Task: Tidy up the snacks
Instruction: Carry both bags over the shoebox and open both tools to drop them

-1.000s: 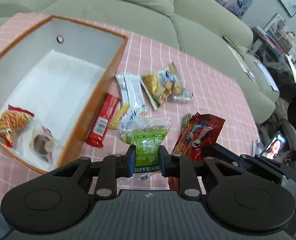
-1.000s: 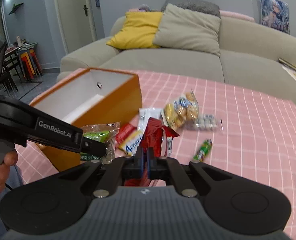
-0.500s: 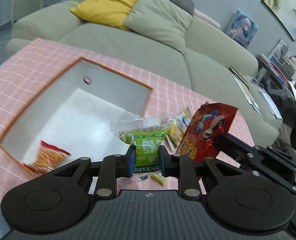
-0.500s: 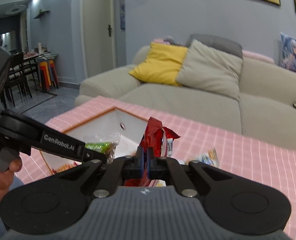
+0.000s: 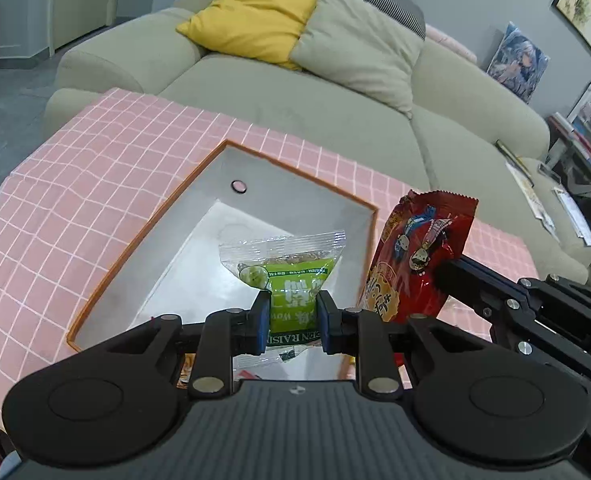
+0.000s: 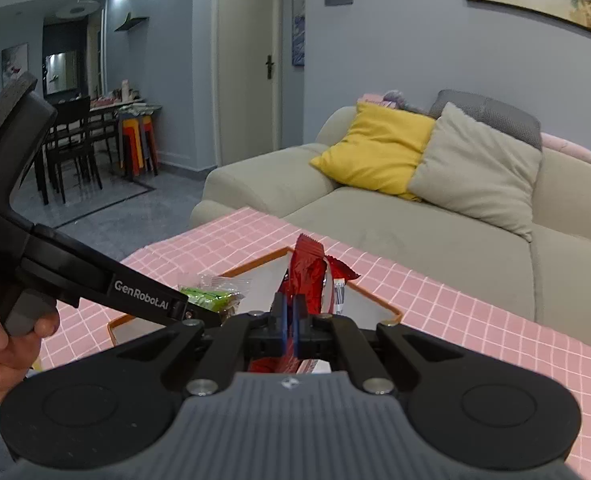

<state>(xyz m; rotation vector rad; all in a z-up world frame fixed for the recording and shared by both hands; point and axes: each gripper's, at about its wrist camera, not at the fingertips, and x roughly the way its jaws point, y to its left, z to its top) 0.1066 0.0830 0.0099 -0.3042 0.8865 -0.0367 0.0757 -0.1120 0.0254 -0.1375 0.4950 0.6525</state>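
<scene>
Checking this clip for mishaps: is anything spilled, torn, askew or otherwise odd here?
Nothing stands out. The left gripper holds the green raisin packet over the open box; the right gripper grips the red snack bag beside it. Both packets look sealed.

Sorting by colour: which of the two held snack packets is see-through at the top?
The green raisin packet in the left gripper; its top is clear film. The red packet in the right gripper is opaque foil.

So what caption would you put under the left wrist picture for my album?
Left gripper holds a green raisin bag over the orange box, red snack bag beside it.
</scene>
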